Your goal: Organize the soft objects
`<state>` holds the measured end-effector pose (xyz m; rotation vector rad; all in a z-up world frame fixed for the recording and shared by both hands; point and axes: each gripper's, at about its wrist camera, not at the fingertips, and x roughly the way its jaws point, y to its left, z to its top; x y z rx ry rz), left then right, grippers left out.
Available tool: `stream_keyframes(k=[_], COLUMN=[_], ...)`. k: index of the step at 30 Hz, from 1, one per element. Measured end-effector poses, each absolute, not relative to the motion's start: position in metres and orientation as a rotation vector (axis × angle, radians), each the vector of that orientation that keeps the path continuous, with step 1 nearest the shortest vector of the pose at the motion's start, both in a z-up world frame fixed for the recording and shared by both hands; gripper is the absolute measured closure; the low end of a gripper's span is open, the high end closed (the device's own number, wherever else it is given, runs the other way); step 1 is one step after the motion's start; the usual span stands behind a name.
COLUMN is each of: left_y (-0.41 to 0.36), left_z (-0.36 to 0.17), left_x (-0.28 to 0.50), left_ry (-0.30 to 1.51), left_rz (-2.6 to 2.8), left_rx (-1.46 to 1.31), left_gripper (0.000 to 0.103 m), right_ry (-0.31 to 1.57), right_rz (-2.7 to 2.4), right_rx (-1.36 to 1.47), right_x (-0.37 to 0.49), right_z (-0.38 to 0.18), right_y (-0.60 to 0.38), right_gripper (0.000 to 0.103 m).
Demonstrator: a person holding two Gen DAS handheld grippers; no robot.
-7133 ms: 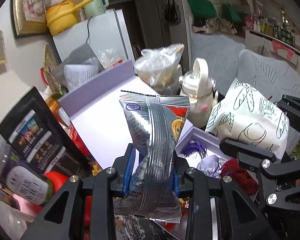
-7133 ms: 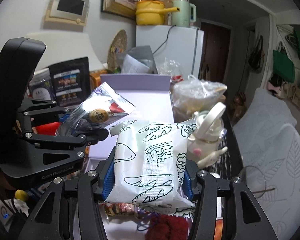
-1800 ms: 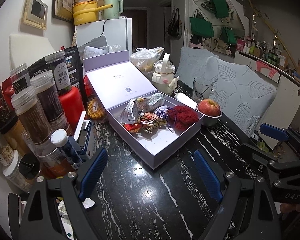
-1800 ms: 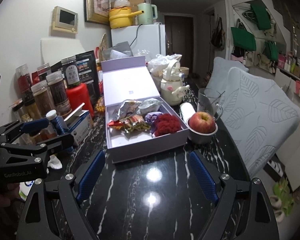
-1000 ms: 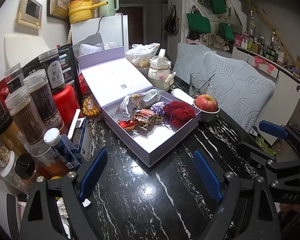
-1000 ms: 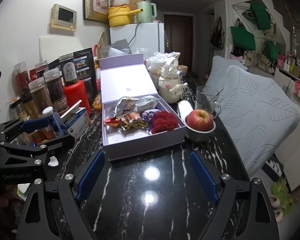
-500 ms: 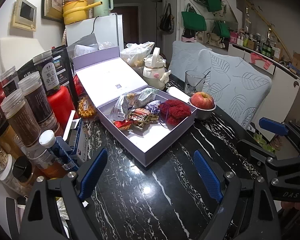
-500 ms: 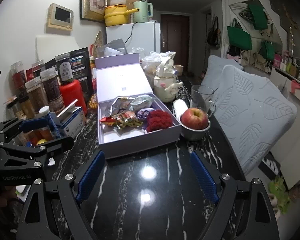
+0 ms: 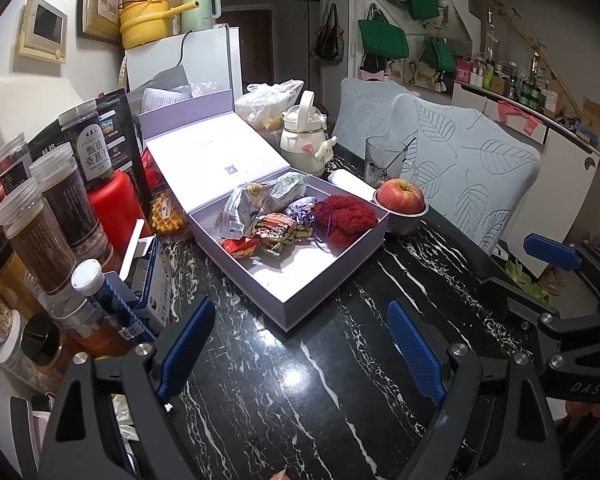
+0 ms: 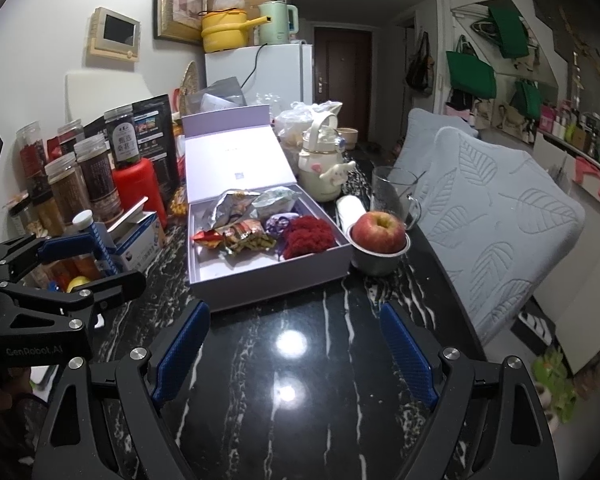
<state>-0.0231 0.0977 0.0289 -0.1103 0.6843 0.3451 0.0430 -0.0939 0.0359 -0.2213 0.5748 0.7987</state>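
Observation:
An open lilac box [image 9: 296, 296] [image 10: 268, 280] sits on the black marble table, its lid leaning back. Inside lie a silver snack bag [image 9: 240, 208] [image 10: 232, 210], a pale printed bag [image 9: 290, 190] [image 10: 276, 200], small wrapped snacks [image 9: 278, 232] [image 10: 246, 240], a purple pouch [image 9: 302, 212] and a red fluffy item [image 9: 346, 218] [image 10: 308, 236]. My left gripper [image 9: 300, 344] hangs open and empty well in front of the box. My right gripper [image 10: 294, 350] is likewise open with nothing between its fingers, short of the box's near wall.
An apple [image 9: 400, 196] [image 10: 378, 230] rests in a metal cup right of the box. Behind stand a glass [image 10: 392, 196], a white kettle [image 10: 324, 168] and a plastic bag. Jars [image 9: 40, 232], a red canister [image 10: 138, 188] and a blue carton crowd the left. Cushioned chairs [image 10: 500, 216] line the right.
Both grippers let go of their bags, which now lie in the box, and drew back from it. Over the last second the views have barely shifted.

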Motion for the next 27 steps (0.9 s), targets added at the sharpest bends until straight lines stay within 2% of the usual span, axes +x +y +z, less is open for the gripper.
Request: stream_keyframes(k=[27], left_y=[0.106], left_z=[0.012], left_x=[-0.020], left_ry=[0.734], left_rz=[0.362], left_rx=[-0.138], left_gripper=[0.014], right_ry=[0.609], right_rz=[0.787], right_rx=[-0.232], right_x=[0.045], right_z=[0.024], right_y=[-0.093], right_gripper=[0.015])
